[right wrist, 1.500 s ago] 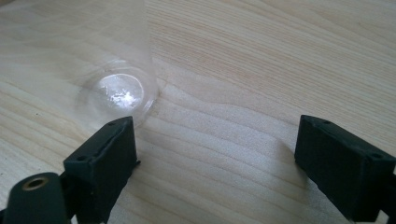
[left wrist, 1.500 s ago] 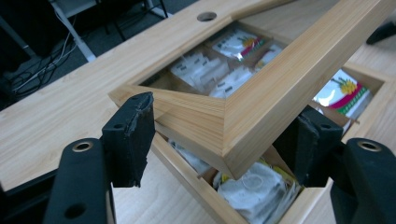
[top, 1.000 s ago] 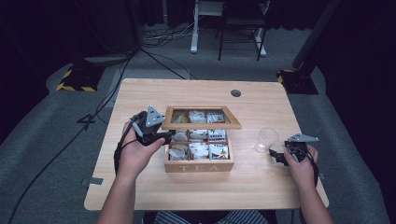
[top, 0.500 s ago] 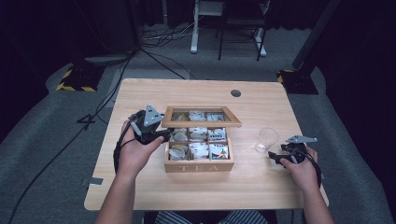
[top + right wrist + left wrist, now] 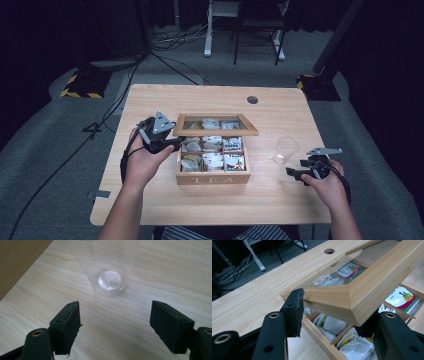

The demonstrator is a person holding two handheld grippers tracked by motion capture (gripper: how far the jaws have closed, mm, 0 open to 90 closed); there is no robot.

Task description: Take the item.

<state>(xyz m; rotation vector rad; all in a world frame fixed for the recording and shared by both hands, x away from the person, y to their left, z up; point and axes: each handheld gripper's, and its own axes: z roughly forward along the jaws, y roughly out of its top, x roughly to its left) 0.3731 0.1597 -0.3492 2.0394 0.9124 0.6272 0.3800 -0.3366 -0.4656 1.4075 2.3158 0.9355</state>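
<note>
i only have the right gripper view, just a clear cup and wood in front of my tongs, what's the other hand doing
Observer: The left tongs are at the corner of the tea box's lid, which is raised.
Operator: what's in the box
Observer: Tea bags, sorted into compartments.
Operator: where's my cup relative to the box
Observer: The clear cup stands on the table, apart from the tea box, on its right.
</note>
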